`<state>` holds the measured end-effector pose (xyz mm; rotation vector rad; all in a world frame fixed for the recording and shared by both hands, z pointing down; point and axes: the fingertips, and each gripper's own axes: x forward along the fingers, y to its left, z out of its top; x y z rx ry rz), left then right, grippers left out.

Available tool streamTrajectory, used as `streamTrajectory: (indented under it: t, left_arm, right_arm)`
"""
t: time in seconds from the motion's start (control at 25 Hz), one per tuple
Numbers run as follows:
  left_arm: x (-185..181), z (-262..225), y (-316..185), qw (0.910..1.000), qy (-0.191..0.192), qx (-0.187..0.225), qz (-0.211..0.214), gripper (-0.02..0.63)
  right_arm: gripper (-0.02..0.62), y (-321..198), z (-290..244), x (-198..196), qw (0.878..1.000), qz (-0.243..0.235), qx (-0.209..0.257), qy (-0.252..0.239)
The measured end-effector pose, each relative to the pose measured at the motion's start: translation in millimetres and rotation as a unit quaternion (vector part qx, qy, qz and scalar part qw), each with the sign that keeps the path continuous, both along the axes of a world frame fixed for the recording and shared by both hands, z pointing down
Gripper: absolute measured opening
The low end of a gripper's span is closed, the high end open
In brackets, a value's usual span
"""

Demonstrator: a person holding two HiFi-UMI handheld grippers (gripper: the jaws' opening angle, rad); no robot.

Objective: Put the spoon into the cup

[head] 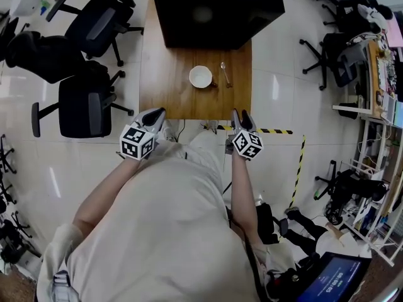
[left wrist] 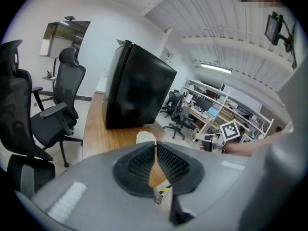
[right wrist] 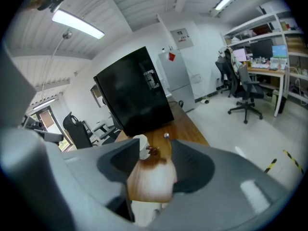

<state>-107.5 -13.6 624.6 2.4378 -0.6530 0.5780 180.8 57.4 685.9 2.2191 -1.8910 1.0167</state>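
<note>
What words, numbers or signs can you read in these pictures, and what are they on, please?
None reads clearly.
Blue screen: pale digits, too blurred.
Wall notice: print too small.
Marker cubes: square patterns only, no letters.

A wooden table [head: 162,74] bears black box [head: 214,8], cup [head: 201,77] and spoon [head: 225,74].

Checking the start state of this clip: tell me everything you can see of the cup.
The cup is white, round and open-topped. It looks like ceramic and appears empty. It stands upright on the wooden table, on the person's side of the black box. The spoon lies just to its right, apart from it.
</note>
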Motion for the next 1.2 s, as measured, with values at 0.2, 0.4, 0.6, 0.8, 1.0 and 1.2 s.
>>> streamTrajectory:
  t: [0.2,0.4,0.6,0.8,1.0,1.2]
  left_arm:
    - [14.0,-2.5,-4.3,0.9994,-0.008,-0.005,-0.034,0.0]
    - [46.4,-17.0,-9.6,0.9988,-0.01,0.0,-0.048,0.0]
    - [69.5,-24.8,-16.5,0.9978,-0.012,0.004,-0.066,0.0]
    - [85.4,-25.0,-18.6,0.9959,-0.021,0.005,-0.088,0.0]
    - [97.8,-27.3,-12.3,0.9925,-0.035,0.008,-0.116,0.0]
    - [97.0,-29.5,-8.4,0.9864,-0.055,0.014,-0.154,0.0]
  right_arm:
    - [0.209,-16.6,20.3,16.4,0.999,-0.044,-0.026,0.008]
    - [0.209,-38.3,42.1,31.8,0.992,-0.108,-0.059,0.026]
    - [0.209,-57.1,65.1,35.2,0.981,-0.167,-0.087,0.042]
    - [0.204,-73.4,103.9,43.2,0.97,-0.208,-0.115,0.057]
    - [0.201,-80.5,139.1,43.4,0.946,-0.275,-0.152,0.082]
    - [0.201,-89.4,167.3,48.2,0.925,-0.323,-0.17,0.105]
